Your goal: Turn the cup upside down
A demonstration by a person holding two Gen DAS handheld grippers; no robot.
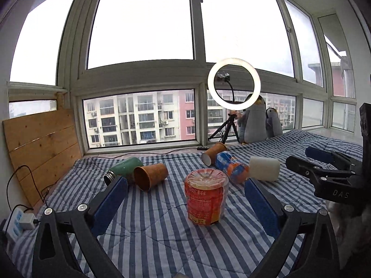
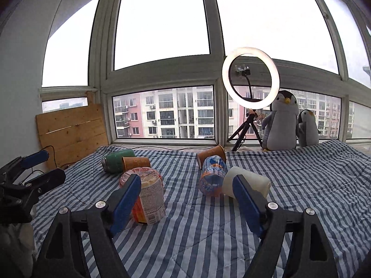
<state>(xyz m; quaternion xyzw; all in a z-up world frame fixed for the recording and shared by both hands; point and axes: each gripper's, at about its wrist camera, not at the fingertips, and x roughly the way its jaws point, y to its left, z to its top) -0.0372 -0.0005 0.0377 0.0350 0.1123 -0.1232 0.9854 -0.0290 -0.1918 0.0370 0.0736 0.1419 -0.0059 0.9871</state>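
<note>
A red-labelled clear plastic cup (image 1: 206, 198) stands base-up on the striped blanket, between the fingers of my open left gripper (image 1: 185, 185) but apart from them. It also shows in the right wrist view (image 2: 148, 194), left of centre. A brown paper cup (image 1: 150, 176) lies on its side beside a green flask (image 1: 124, 170). A second brown paper cup (image 1: 213, 154) lies further back. A white cup (image 1: 264, 169) lies on its side at the right. My right gripper (image 2: 186, 185) is open and empty above the blanket; the white cup (image 2: 245, 181) lies just beyond its right finger.
An orange and blue bottle (image 1: 231, 165) lies between the far paper cup and the white cup. A ring light on a tripod (image 1: 234, 82) and two plush penguins (image 2: 281, 121) stand by the window. A wooden board (image 1: 39, 148) leans at the left. A power strip (image 1: 17, 223) lies at the blanket's left edge.
</note>
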